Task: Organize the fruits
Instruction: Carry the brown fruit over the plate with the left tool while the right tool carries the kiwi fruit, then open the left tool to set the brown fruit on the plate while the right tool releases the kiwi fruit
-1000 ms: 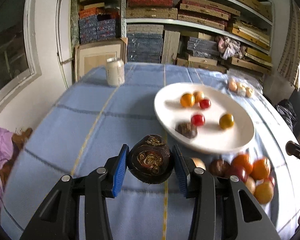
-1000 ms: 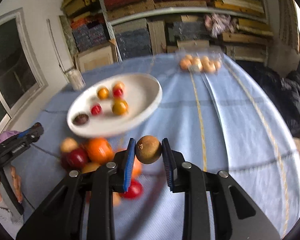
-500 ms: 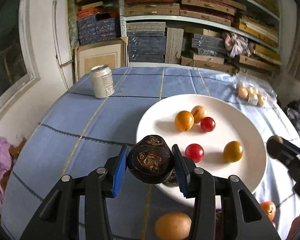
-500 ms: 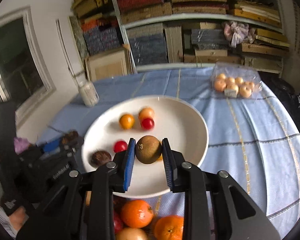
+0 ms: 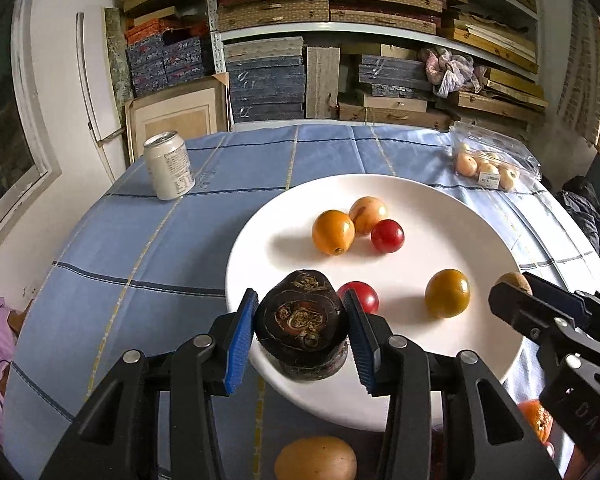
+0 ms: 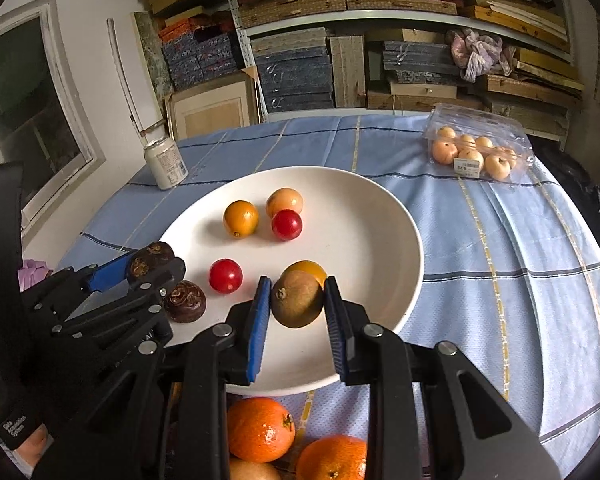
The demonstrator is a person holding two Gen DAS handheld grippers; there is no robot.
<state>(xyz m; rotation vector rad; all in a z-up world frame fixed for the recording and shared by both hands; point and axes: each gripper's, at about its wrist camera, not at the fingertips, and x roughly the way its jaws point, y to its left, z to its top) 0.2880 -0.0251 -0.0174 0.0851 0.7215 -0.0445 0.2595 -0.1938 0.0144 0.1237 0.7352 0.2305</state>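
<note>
My left gripper (image 5: 300, 336) is shut on a dark brown round fruit (image 5: 300, 318), held just above the near rim of the white plate (image 5: 440, 208). A second dark fruit (image 6: 186, 302) lies on the plate right under it. My right gripper (image 6: 297, 300) is shut on a brown kiwi-like fruit (image 6: 296, 300) over the plate's near part, in front of a yellow fruit (image 5: 447, 293). Two red fruits (image 6: 225, 276) (image 6: 286, 224), an orange one (image 6: 241, 218) and a peach-coloured one (image 6: 285, 201) also lie on the plate.
Loose oranges (image 6: 260, 428) and a tan fruit (image 5: 316, 458) lie on the blue cloth in front of the plate. A drinks can (image 5: 168, 171) stands at the back left. A clear box of small fruits (image 6: 476, 152) sits at the back right. Shelves rise behind the table.
Both grippers have carried their fruits away from the loose pile to over the plate. The plate now fills the middle of both views. Neither grip has changed.
</note>
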